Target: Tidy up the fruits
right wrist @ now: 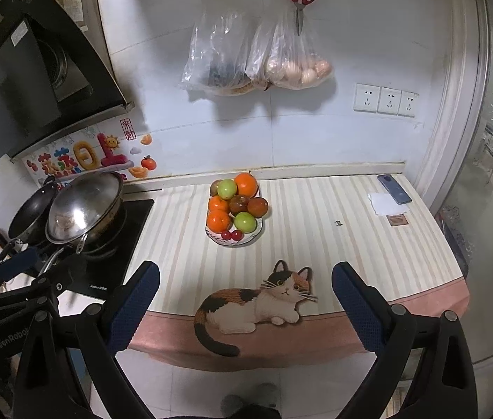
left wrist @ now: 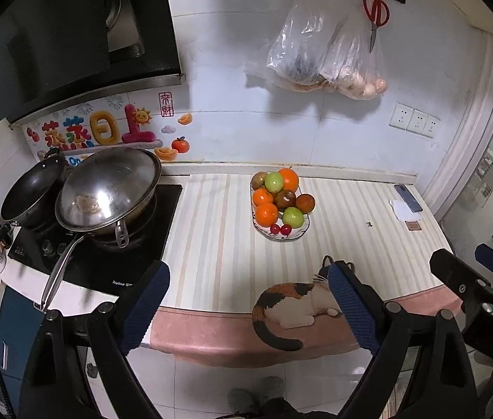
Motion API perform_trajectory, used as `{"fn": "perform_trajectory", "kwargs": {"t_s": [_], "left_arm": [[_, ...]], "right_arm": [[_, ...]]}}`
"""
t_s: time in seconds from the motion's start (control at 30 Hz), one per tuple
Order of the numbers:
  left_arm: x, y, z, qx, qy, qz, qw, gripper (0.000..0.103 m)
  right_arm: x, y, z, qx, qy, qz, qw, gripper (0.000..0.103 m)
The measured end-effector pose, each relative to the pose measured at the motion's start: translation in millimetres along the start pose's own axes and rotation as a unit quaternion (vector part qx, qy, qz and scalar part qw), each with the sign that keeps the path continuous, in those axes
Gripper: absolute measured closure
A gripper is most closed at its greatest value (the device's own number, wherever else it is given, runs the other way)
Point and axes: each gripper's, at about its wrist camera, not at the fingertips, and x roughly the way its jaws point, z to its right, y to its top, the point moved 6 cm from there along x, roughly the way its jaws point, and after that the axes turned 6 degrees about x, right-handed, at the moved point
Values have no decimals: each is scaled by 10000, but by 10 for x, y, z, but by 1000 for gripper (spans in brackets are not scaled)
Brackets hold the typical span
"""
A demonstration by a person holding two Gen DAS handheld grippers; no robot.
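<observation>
Fruits [right wrist: 236, 209] are sitting piled in a dish [right wrist: 211, 235] near the worktop's back edge. Left gripper [left wrist: 246, 309] and right gripper [right wrist: 246, 309] are hovering off the front edge, fingers wide, empty. Advice: be lifting top pieces first; round fruit may roll.

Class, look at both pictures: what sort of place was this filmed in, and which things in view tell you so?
Most likely a home kitchen: a lidded wok sits on a black hob under an extractor hood, and a plate of fruit stands on the counter.
</observation>
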Motion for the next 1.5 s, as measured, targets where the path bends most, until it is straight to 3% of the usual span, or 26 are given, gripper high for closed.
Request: {"fn": "perform_trajectory", "kwargs": {"t_s": [0.13,0.2,0.3,0.53,0.97,1.5], "left_arm": [[56,40,9,-23,79,10,10000,9],[116,74,20,-33,94,-7,9999,2],[218,131,22,-49,188,31,9998,1],[552,248,-4,-31,495,-41,9988,0],[1109,367,-82,13,578,-336,9978,0],[1236,326,-91,-61,455,-464,9979,0]], "right_arm": [[54,53,53,9,46,1,10000,2],[115,102,76,-2,40,33,10000,2],[242,191,115,-1,36,98,9999,2],[652,362,185,-53,-13,93,9999,2],[1476,409,231,-44,-90,-329,9994,2],[1603,354,125,-124,-111,-453,9988,2]]}}
